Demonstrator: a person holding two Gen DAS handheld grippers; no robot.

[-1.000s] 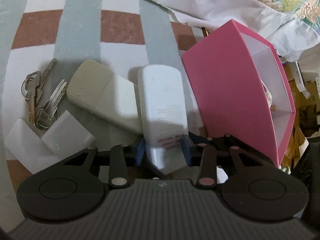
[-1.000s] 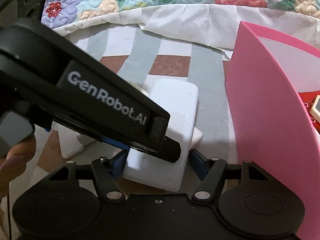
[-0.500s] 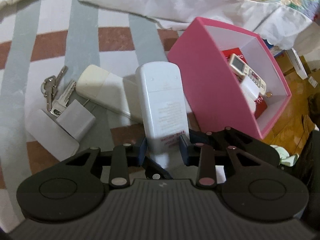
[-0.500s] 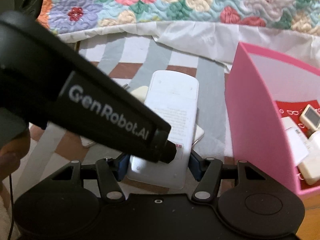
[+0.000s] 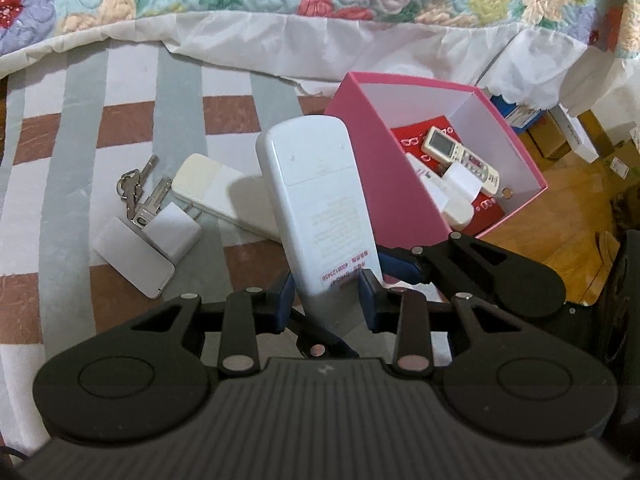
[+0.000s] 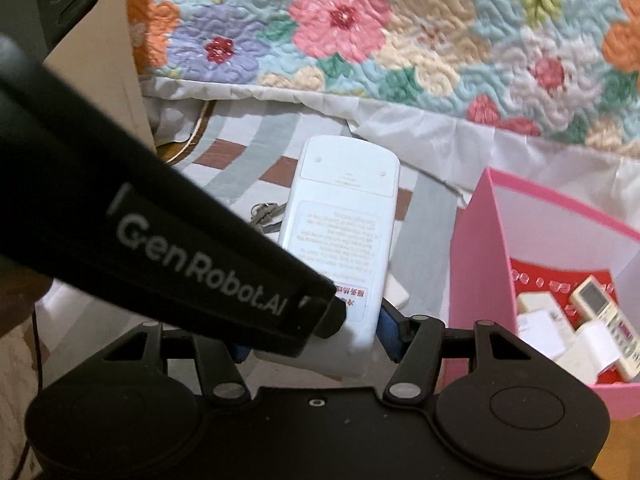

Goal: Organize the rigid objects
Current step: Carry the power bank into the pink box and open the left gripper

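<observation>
Midway through the tidy-up, the left gripper (image 5: 326, 298) and right gripper (image 6: 314, 338) both pinch the near end of a long white plastic remote control (image 5: 320, 204), face down, raised beside the pink cardboard box (image 5: 384, 184). Several remotes already lie inside the box; a cream remote (image 5: 216, 192), white adapters (image 5: 172, 230) and metal keys (image 5: 138, 196) wait beyond. "GenRobot.AI" reads on one gripper; the remote's red-bordered sticker is illegible.

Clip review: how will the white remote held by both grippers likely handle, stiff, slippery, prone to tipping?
The white remote looks like a hard plastic shell, so probably stiff. Its smooth back may slip between the pads. The left gripper and right gripper hold only its near end, so the long body may pivot downward.
</observation>
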